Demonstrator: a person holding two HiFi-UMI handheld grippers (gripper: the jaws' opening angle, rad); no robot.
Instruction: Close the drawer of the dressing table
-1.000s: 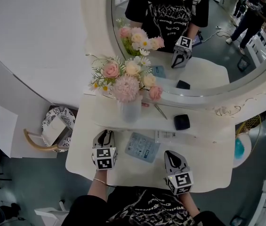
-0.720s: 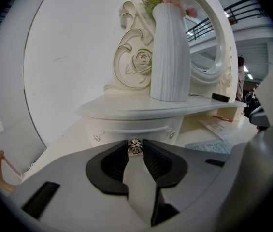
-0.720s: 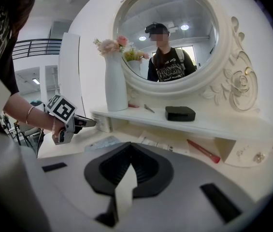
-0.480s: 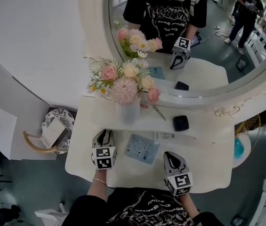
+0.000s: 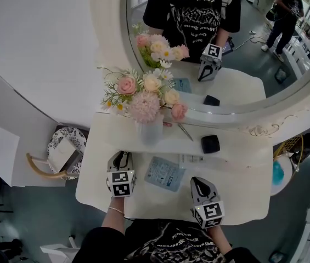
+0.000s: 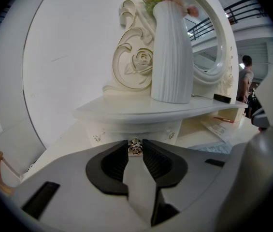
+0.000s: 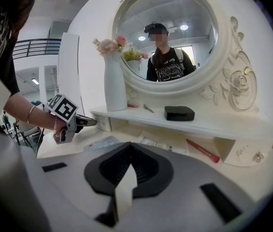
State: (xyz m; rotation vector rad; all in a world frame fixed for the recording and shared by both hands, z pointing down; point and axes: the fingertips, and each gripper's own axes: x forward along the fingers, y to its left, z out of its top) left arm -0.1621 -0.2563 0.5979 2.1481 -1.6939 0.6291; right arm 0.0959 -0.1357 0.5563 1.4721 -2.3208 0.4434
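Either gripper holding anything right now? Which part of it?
Left gripper pinches the gold drawer knob between its jaw tips. Right gripper holds nothing, jaws together.

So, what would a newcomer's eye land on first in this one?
The big round mirror at the back of the white dressing table, with the pink bouquet in a white vase on the shelf in front of it. Then, lower left, the left gripper closed on a small gold drawer knob under that shelf.
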